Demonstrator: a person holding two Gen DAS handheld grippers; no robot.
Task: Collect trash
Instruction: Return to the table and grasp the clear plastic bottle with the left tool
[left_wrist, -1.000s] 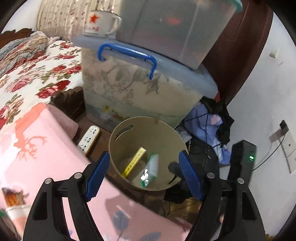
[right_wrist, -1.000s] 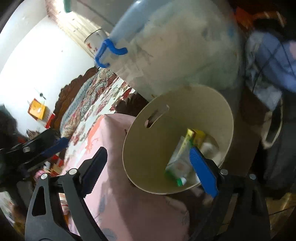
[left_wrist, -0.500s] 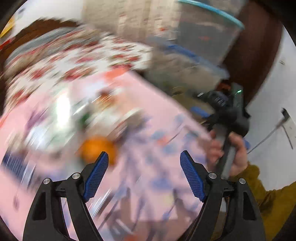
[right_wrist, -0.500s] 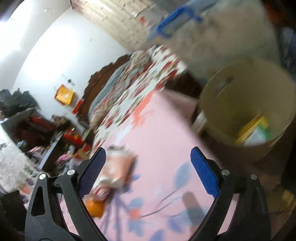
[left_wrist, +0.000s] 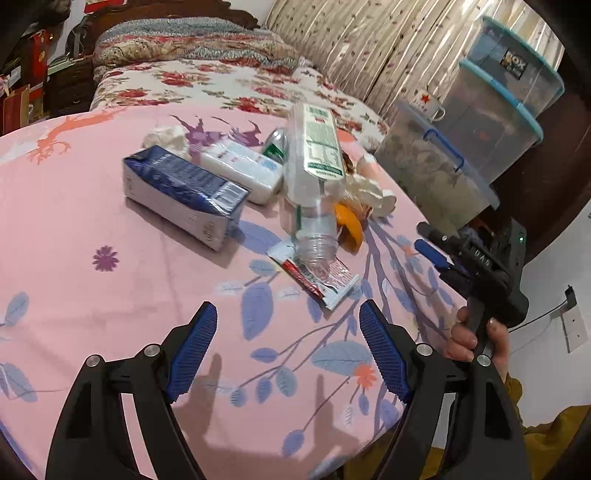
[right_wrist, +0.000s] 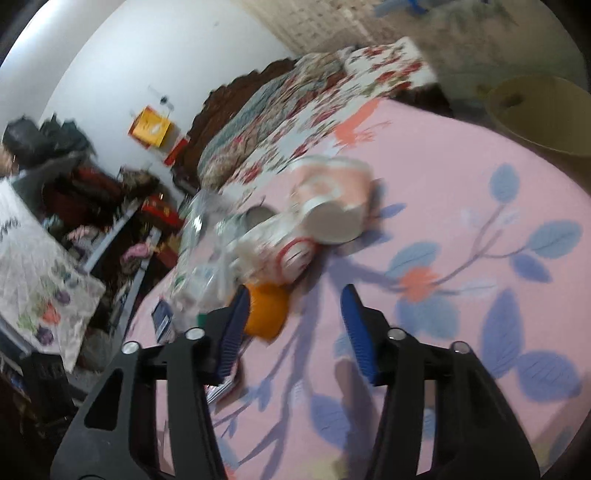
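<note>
swung off the bin, both tongs now over trash on pink bedsheet (left_wrist: 110, 206). left tongs (left_wrist: 287, 345) wide, empty. right tongs (right_wrist: 293, 328) closing, nothing between, orange peel (right_wrist: 266, 309) just beside.

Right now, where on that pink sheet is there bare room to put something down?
The near stretch of the pink sheet is bare, from the blue carton and the torn sachet to the left gripper. It is crowded where the plastic bottle, orange peel and crumpled tissues pile together.

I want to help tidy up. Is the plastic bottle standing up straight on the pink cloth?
No, the plastic bottle lies on its side on the pink cloth, its open neck resting over a torn wrapper.
</note>
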